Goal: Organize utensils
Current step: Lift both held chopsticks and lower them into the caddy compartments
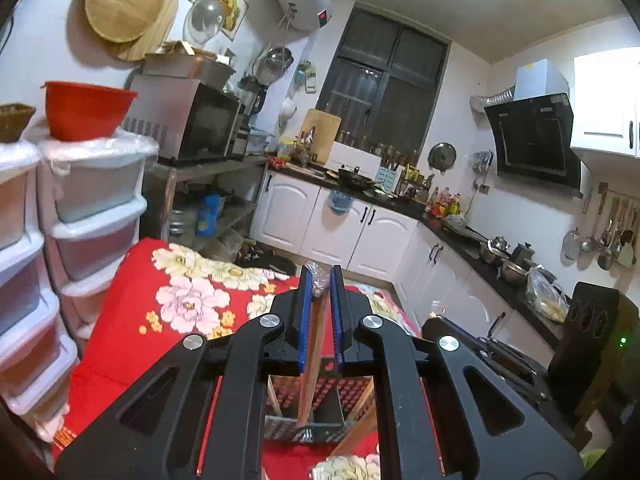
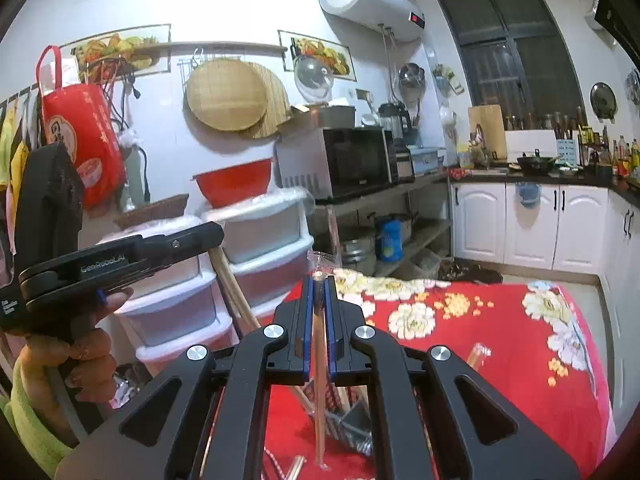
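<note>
My left gripper (image 1: 320,280) is shut on a brown wooden utensil (image 1: 313,360) with a plastic-wrapped top end. It hangs down into a divided metal mesh holder (image 1: 304,430) on the red floral cloth. My right gripper (image 2: 319,284) is shut on a thin pale stick in a clear plastic sleeve (image 2: 319,380), its lower end over the holder (image 2: 348,424). The left gripper also shows in the right wrist view (image 2: 100,260), held in a hand, with wooden handles (image 2: 236,288) below it.
The table has a red floral cloth (image 1: 168,292) (image 2: 460,360). White plastic drawers (image 1: 96,208) with a red bowl (image 1: 86,110) stand at the left. A clear-wrapped item (image 2: 478,354) lies on the cloth. Kitchen cabinets and a cluttered counter (image 1: 460,236) are behind.
</note>
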`<state>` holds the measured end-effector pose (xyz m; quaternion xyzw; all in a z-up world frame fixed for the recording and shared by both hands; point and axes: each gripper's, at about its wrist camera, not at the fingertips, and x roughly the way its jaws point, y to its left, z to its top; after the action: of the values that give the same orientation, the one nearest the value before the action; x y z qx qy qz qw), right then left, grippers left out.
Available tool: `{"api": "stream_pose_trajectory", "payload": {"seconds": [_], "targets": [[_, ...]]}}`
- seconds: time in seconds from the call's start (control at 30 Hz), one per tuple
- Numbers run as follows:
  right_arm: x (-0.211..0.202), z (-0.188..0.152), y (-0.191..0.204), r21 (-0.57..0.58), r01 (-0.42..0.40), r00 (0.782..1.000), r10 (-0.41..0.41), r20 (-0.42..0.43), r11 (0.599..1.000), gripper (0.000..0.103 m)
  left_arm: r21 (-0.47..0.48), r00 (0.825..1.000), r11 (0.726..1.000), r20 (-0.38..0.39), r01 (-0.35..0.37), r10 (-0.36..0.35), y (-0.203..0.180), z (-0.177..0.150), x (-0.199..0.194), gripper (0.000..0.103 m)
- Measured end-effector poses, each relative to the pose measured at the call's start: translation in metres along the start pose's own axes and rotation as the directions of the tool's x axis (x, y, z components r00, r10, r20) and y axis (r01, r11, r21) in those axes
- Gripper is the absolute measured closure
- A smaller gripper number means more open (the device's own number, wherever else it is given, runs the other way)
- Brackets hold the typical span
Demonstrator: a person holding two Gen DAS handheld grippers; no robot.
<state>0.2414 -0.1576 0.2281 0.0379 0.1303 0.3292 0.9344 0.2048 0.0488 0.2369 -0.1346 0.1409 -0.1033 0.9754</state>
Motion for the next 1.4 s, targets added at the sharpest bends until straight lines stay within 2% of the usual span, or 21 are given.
{"api": "stream_pose_trajectory", "payload": {"seconds": [0.33,0.63,0.93,1.1,1.4], "targets": [[0.028,0.032,-0.011,0.006,0.036,0.999,-0.036,0.033,0.999,0.097,0.041,0.999,0.999,0.035,-0.012,0.011,-0.012,0.029,0.01,0.099],[0.047,0.039,-0.028,0.04,0.083,0.996,-0.085,0.033,0.996,0.097,0.025,1.0,1.0,0.008,-0.01,0.01,-0.004,0.039,0.04,0.099],[0.065,0.03,-0.029,0.027,0.115,0.993,-0.115,0.008,0.993,0.097,-0.025,1.0,0.999,-0.018,-0.021,0.02,0.021,0.03,0.073,0.099],[0.079,0.02,-0.027,0.011,0.141,0.99,-0.14,-0.019,0.99,0.097,-0.014,0.998,0.998,-0.018,-0.053,0.053,0.029,0.021,0.086,0.099],[0.091,0.004,-0.03,0.002,0.161,0.985,-0.16,-0.057,0.987,0.097,-0.049,0.998,0.998,-0.057,-0.043,0.04,0.045,0.004,0.105,0.099]]}}
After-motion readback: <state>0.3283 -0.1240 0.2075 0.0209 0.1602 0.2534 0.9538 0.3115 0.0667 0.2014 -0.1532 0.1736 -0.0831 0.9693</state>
